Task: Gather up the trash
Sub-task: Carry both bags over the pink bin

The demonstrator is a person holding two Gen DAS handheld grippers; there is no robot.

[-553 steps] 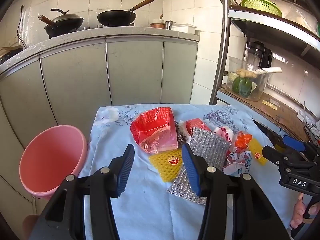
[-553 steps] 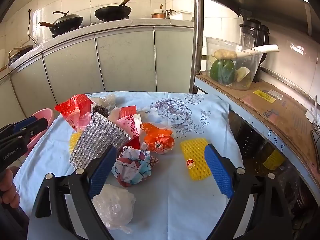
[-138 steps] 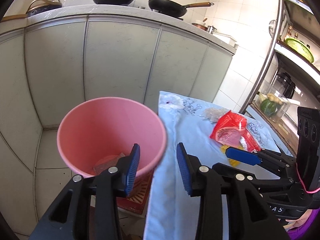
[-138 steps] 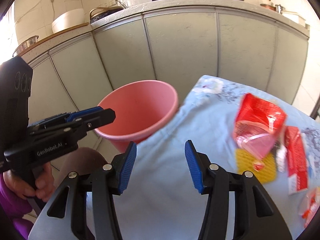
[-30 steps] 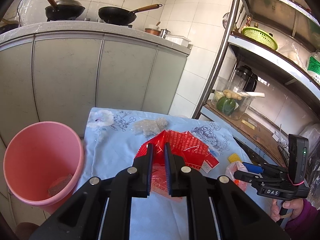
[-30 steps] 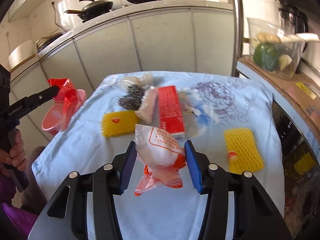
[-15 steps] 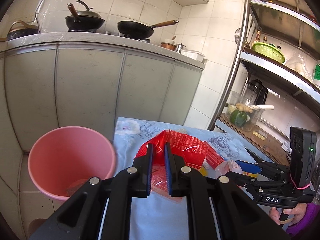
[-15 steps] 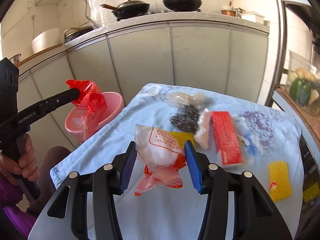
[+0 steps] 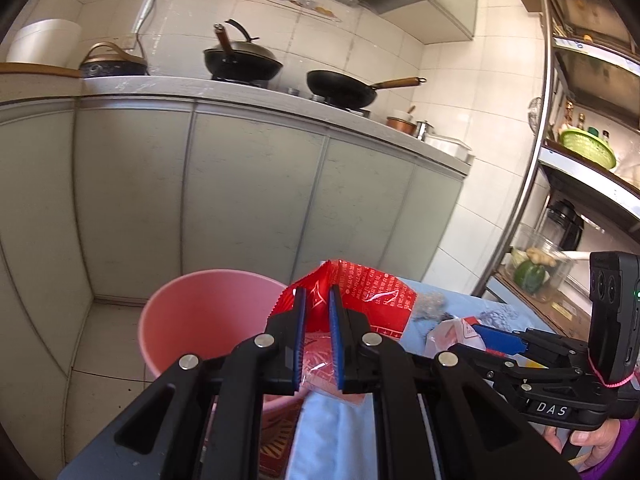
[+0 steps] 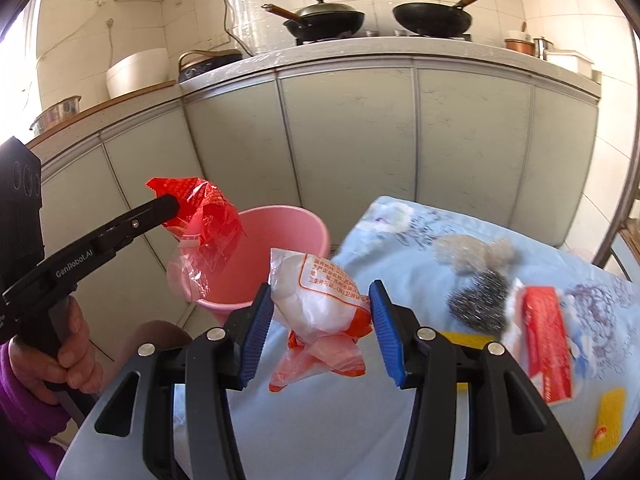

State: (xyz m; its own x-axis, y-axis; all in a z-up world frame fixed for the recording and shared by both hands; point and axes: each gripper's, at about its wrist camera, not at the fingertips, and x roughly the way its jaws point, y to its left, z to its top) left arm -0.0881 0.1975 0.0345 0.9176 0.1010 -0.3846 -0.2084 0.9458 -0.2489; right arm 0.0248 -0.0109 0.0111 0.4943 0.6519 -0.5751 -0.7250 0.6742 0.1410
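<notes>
My left gripper (image 9: 317,326) is shut on a red plastic wrapper (image 9: 368,292) and holds it in the air beside the pink bin (image 9: 200,320). In the right wrist view the left gripper (image 10: 170,202) holds the red wrapper (image 10: 208,216) over the pink bin's (image 10: 280,232) left rim. My right gripper (image 10: 320,328) is shut on a white and orange plastic bag (image 10: 316,300), held above the table's left edge, near the bin. The right gripper (image 9: 496,334) also shows at the right of the left wrist view.
On the blue floral tablecloth (image 10: 400,420) lie a steel scourer (image 10: 478,304), a clear crumpled bag (image 10: 472,252), a red packet (image 10: 546,332) and yellow foam nets (image 10: 608,420). Grey kitchen cabinets (image 10: 340,128) stand behind the bin. A metal shelf rack (image 9: 528,160) is at the right.
Both grippers have swung left toward the pink bin with their loads. The red wrapper now hangs over the bin's rim and the bag is closer to it.
</notes>
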